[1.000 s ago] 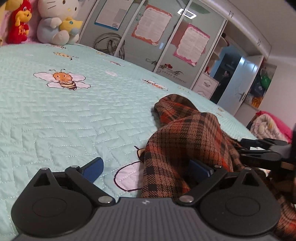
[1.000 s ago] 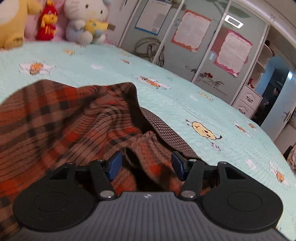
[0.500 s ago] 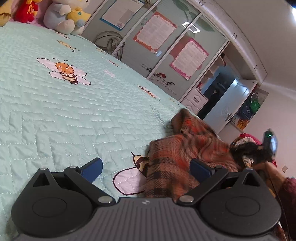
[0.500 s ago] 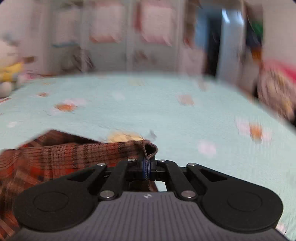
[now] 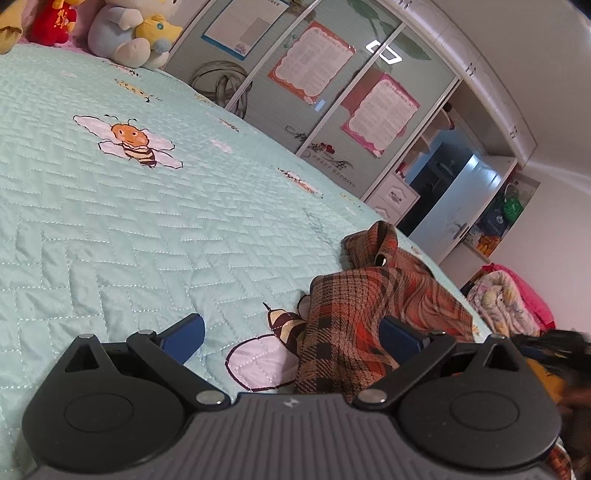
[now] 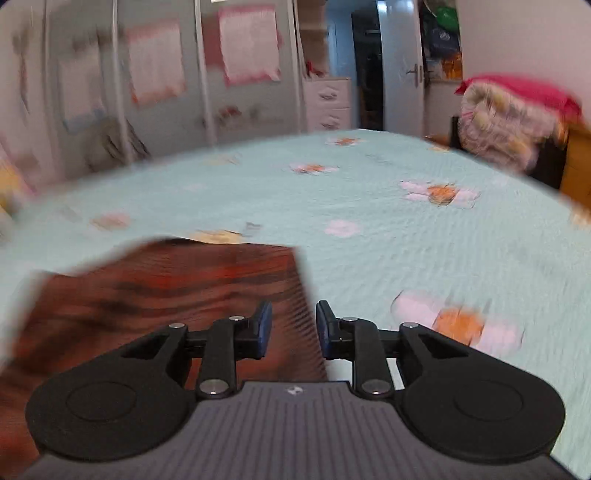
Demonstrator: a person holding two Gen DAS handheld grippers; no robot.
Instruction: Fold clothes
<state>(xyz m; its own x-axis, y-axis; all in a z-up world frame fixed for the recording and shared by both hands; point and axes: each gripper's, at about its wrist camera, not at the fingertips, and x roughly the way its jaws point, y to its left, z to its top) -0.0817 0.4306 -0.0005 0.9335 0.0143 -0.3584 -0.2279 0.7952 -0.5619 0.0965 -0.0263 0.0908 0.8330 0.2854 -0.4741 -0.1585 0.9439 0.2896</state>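
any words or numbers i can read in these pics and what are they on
"SWEET WEDDING": print low on the wardrobe door, under a cursive flourish, only just readable in the left wrist view.
Orange-framed poster and pink-framed poster on the wardrobe doors: dense print, too small to read.
Blue-edged sheet: unreadable.
Red plush toy: gold marks on its front, too small to read.
Right wrist view: everything blurred, nothing readable.

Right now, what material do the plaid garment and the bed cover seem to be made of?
Plaid garment: soft woven cloth, probably flannel or wool blend; matte, with woven checks and loose folds. Bed cover: quilted fabric, slightly shiny, perhaps cotton or polyester; stitched zigzag rows and printed bees.
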